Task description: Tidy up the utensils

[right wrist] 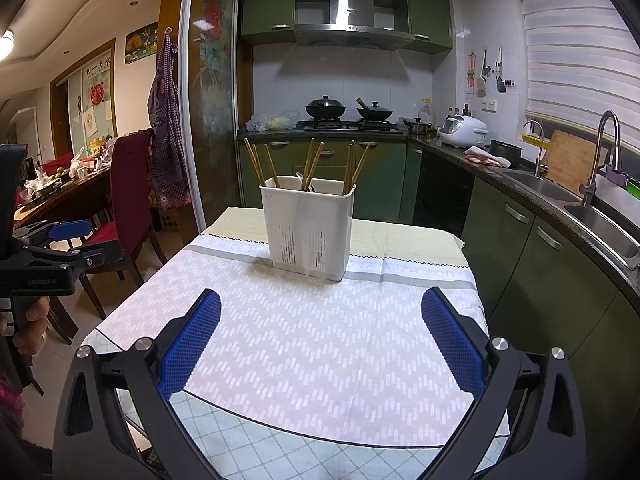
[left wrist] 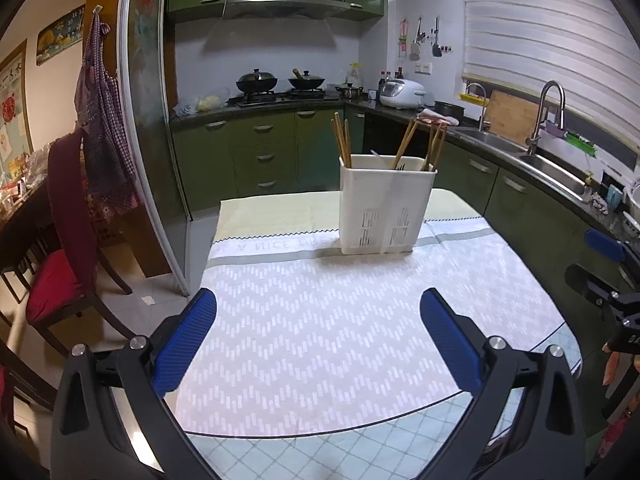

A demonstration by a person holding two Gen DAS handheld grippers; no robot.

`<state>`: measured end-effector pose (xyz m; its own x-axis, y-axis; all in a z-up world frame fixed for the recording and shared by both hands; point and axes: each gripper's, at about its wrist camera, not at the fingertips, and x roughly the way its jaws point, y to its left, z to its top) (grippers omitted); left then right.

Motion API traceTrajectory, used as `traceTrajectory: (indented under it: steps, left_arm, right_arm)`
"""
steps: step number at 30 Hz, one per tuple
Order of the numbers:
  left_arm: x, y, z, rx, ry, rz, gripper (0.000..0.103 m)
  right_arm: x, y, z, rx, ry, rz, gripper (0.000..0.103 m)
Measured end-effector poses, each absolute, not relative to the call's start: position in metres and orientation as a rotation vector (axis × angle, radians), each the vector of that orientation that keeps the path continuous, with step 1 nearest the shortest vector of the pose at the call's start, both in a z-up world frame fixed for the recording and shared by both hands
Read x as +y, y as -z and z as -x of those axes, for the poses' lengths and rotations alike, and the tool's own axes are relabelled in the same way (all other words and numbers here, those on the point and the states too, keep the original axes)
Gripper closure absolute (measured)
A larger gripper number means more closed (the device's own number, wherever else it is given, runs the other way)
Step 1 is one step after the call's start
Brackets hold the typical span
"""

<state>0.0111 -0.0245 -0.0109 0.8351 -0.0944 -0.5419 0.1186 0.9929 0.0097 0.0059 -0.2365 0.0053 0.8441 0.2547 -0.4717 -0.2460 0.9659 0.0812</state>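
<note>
A white plastic utensil holder (left wrist: 386, 204) (right wrist: 308, 226) stands upright on the table's patterned cloth (left wrist: 340, 320) (right wrist: 320, 340), toward the far side. Several wooden chopsticks (left wrist: 342, 140) (right wrist: 310, 164) lean out of its compartments, and a pale utensil handle (left wrist: 376, 155) shows among them. My left gripper (left wrist: 318, 304) hovers open above the near part of the cloth, nothing between its blue pads. My right gripper (right wrist: 320, 304) is likewise open and holds nothing. Each gripper shows at the edge of the other's view, the right one (left wrist: 600, 256) and the left one (right wrist: 68, 236).
Green kitchen cabinets (left wrist: 260, 152) and a counter with a sink (right wrist: 600, 220) run behind and to the right of the table. A red-cushioned chair (left wrist: 56, 280) (right wrist: 128, 216) stands left of the table. A hand (right wrist: 28, 328) grips the left tool's handle.
</note>
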Motion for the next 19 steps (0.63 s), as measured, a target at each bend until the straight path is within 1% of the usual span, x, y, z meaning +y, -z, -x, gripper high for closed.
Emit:
traceTrajectory:
  steps: [19]
  left_arm:
    - [-0.0242, 0.0159, -0.0168, 0.580, 0.082, -0.065, 0.006]
  right_arm:
    - [-0.2334, -0.0011, -0.0086, 0.505, -0.269, -0.016, 0.004]
